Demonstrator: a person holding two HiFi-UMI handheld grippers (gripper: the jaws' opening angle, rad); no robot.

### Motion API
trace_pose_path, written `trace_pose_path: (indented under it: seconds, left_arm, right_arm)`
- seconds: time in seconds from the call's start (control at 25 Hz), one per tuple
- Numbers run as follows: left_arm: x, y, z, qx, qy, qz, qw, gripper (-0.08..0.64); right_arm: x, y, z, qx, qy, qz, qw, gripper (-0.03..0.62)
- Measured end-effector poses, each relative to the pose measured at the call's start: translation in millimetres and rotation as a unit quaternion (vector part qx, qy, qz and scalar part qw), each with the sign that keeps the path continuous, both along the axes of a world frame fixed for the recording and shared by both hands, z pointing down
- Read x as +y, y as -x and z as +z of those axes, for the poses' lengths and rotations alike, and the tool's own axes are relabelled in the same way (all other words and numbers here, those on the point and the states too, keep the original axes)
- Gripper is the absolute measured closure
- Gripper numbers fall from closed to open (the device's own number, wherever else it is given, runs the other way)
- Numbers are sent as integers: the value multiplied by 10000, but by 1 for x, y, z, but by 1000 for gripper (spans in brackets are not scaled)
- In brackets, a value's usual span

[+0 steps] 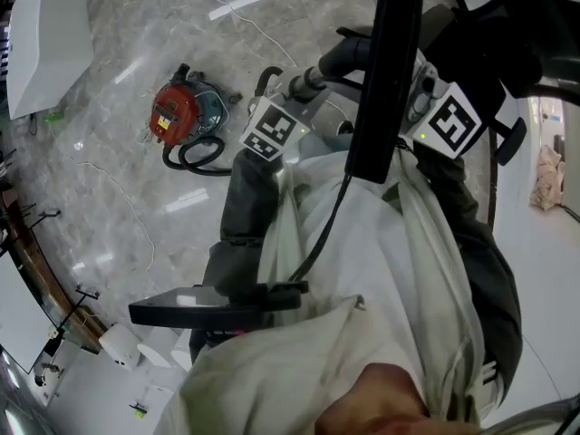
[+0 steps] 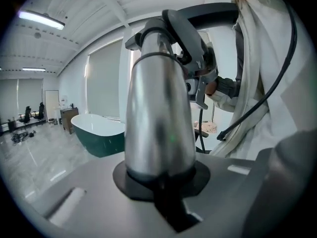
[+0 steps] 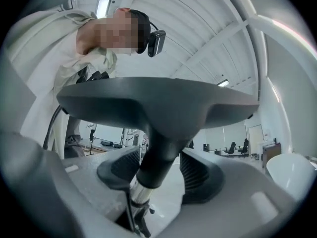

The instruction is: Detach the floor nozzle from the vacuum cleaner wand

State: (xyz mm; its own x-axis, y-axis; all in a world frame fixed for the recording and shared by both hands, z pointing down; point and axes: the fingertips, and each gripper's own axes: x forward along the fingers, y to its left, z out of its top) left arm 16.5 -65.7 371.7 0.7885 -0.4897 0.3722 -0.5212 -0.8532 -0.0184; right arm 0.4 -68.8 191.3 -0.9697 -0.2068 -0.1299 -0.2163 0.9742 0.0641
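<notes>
While a person in a pale coat (image 1: 362, 261) is standing over a marble floor (image 1: 118, 53), each hand is holding a hand-held gripper up in front of the body. The left hand-held gripper (image 2: 159, 178) is clamping its jaws, nearly closed, on the silver wand (image 2: 158, 118) of a vacuum cleaner. The wand is rising straight out from between those jaws and is ending in a dark curved fitting (image 2: 183, 33) at its far end.

The right hand-held gripper (image 3: 158, 168) is standing with its jaws wide apart. The dark grey floor nozzle (image 3: 158, 100) is stretching crosswise just beyond those jaws, and its black neck (image 3: 157, 157) is running back between the two ribbed pads (image 3: 194, 168). The neck is lying close to the pad on the left of that view, and whether they are touching cannot be told. A clear gap is showing beside the other pad, so nothing is being squeezed. Low between the jaws, the neck is meeting a short shiny stretch of tube (image 3: 140, 193).

Well beyond the left hand-held gripper, down on the floor, a red vacuum cleaner body (image 1: 178, 111) is sitting with a black hose (image 1: 195, 154) coiled just beside it.
</notes>
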Motion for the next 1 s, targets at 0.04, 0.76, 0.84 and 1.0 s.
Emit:
trace_pose_path:
  seconds: [0.04, 0.76, 0.84, 1.0]
  left_arm:
    - [1, 5, -2, 11, -13, -104, 9999, 508]
    - [2, 44, -8, 42, 75, -918, 9957, 511]
    - [-5, 50, -6, -19, 126, -1167, 9931, 511]
    - [-4, 51, -5, -23, 191, -1136, 9933, 511]
  right_arm:
    - [1, -1, 1, 45, 3, 48, 10000, 351]
    - [-1, 39, -7, -492, 1297, -394, 9895, 413]
    - [-9, 39, -4, -569, 1695, 63, 9839, 428]
    - [-12, 40, 0, -522, 2148, 467, 9741, 434]
